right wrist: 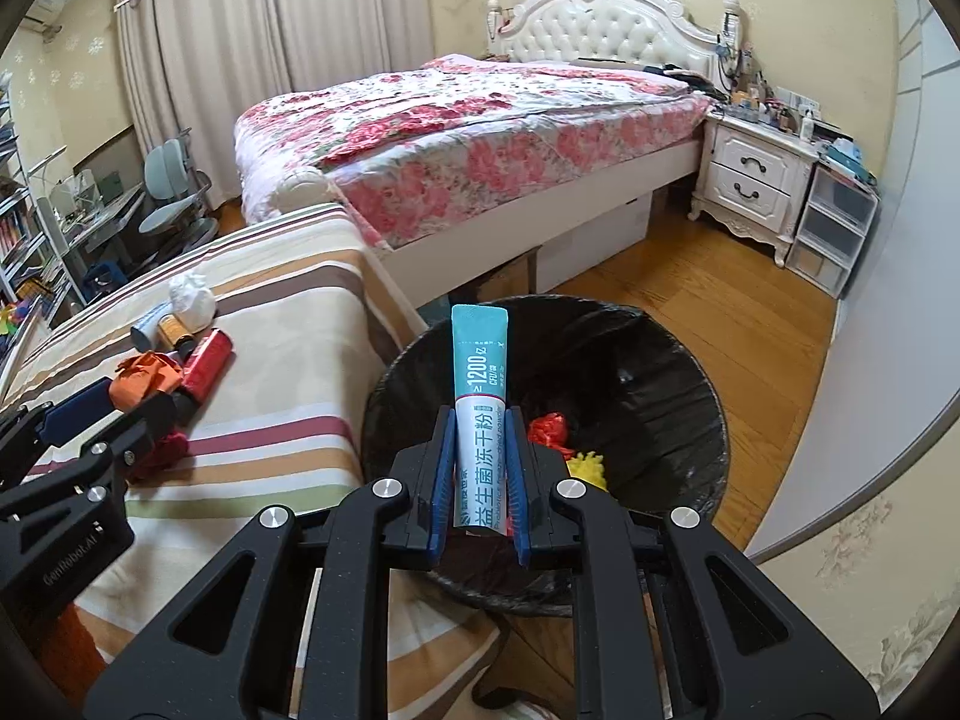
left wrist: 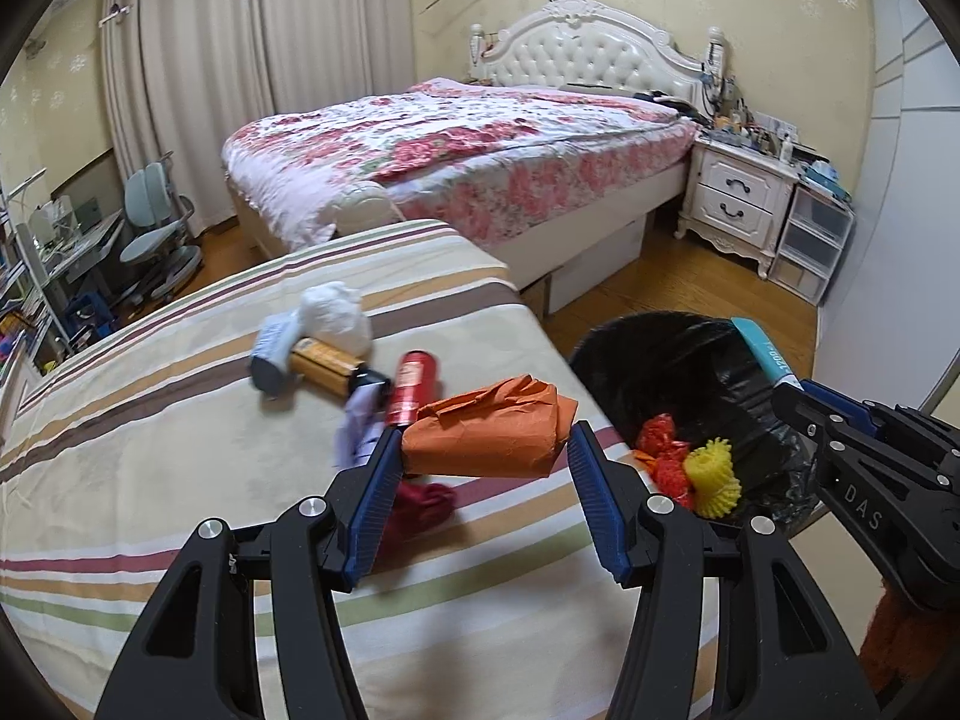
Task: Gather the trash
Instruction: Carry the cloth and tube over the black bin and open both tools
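The left gripper (left wrist: 483,450) is clamping a crumpled orange paper wad (left wrist: 489,429) between its blue pads, the wad's long axis lying crosswise between the jaws, above the edge of the striped mattress (left wrist: 180,468). The right gripper (right wrist: 480,468) is pinching a teal-and-white sachet (right wrist: 480,396), its long axis running forward along the fingers, over the black-lined trash bin (right wrist: 690,396). Only the left view is showing the red can (left wrist: 411,387) label-up beside an amber bottle (left wrist: 321,363). The right view alone is showing the sachet's printed face.
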### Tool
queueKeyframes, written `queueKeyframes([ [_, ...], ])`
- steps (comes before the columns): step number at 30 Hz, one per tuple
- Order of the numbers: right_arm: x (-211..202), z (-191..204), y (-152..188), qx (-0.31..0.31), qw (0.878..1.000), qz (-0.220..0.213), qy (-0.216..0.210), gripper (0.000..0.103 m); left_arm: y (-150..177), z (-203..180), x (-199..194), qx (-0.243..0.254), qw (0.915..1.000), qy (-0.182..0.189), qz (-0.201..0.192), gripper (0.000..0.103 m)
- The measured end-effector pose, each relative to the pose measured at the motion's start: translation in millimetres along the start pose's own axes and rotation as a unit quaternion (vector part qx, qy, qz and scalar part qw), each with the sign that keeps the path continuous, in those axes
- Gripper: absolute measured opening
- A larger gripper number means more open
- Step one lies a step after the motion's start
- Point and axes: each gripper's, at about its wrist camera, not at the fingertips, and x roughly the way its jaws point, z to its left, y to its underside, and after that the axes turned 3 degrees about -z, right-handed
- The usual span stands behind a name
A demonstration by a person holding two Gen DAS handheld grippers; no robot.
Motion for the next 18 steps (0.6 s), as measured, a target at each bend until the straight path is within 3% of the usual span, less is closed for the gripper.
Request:
queueKeyframes([
  [18, 27.7, -46.2, -3.1, 0.029, 0.999, 0.012, 0.025, 0.017, -17.3, -59.2, 43.6, 0.031, 0.9995, 0.008, 0.003, 0.056],
])
